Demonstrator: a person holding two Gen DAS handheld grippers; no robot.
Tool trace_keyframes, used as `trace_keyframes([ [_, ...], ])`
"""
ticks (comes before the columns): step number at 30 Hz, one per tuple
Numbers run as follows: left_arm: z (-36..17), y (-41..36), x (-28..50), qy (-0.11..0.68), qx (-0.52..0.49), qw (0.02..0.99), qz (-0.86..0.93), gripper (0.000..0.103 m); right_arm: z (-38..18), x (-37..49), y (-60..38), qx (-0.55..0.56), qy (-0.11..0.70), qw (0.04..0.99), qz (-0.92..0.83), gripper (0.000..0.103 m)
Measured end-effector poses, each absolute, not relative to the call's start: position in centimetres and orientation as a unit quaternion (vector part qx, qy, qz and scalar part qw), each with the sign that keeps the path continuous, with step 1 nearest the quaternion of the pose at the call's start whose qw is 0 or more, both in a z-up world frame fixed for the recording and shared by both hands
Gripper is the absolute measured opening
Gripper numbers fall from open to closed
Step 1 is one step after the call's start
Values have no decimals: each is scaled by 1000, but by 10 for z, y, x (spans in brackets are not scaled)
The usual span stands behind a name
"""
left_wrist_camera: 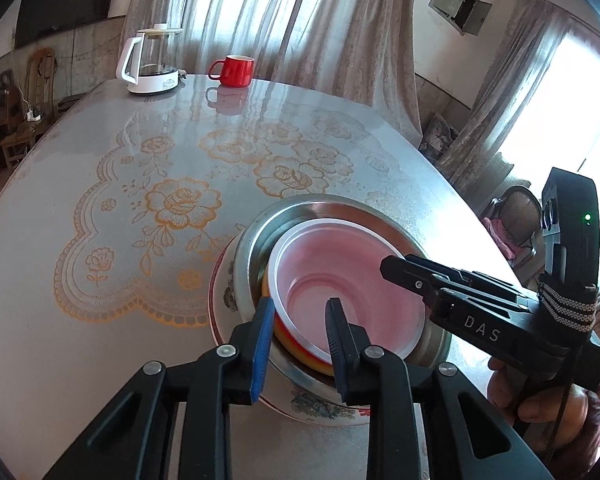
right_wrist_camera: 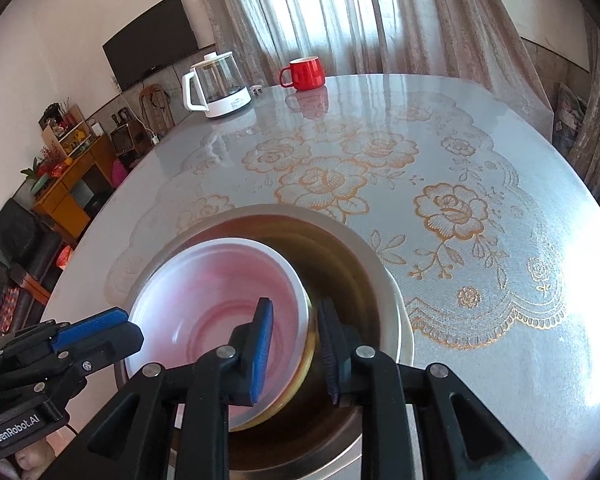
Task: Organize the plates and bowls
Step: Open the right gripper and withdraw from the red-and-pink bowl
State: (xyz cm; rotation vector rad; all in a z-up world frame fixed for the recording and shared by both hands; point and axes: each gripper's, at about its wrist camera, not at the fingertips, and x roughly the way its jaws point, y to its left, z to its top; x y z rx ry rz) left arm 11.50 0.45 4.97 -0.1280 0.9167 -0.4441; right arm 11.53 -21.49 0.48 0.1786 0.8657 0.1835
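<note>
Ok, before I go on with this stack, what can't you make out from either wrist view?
- Pads' contact with the white bowl: unclear, both views, fingers cover the rim.
- Bowls nested under it: only coloured edges show, left view.
- Floral plate: mostly covered by the steel basin.
- Basin's near rim: behind the right gripper, right view.

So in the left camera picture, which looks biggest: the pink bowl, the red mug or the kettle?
1. Pink bowl, by far, though it sits closest to the camera.
2. Kettle.
3. Red mug.
Kettle and mug stand side by side at the far edge, so that comparison is fair.
</note>
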Motion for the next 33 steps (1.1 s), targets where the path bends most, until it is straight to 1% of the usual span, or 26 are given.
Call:
trace_keyframes([
  [2, 51, 7, 113, 437, -66, 872, -211, 32, 9, 111, -219, 94, 411, 903, 85, 27],
  [10, 57, 47, 110, 413, -136, 884, -172, 32, 17, 88, -260, 171, 377, 909, 43, 27],
  [13, 52, 58, 116, 418, -148, 883, -151, 32, 8, 89, -276, 208, 384, 899, 29, 27],
  [17, 47, 57, 115, 425, -135, 883, -147, 32, -7, 94, -279, 248, 406, 878, 50, 27],
  [19, 45, 53, 115, 426, -125, 883, -153, 32, -10, 95, -274, 246, 412, 876, 55, 26],
  [20, 44, 50, 115, 428, -118, 882, -155, 32, -11, 95, -271, 241, 413, 876, 57, 23],
  [22, 42, 46, 116, 435, -108, 879, -159, 32, -11, 94, -263, 223, 415, 880, 59, 14],
  [23, 40, 43, 116, 437, -105, 879, -161, 32, -11, 93, -259, 214, 415, 882, 63, 13],
  [26, 38, 39, 115, 440, -95, 878, -164, 32, -11, 91, -252, 186, 414, 889, 57, 14],
  [33, 40, 37, 109, 434, -88, 883, -156, 33, -11, 90, -251, 178, 414, 891, 56, 15],
])
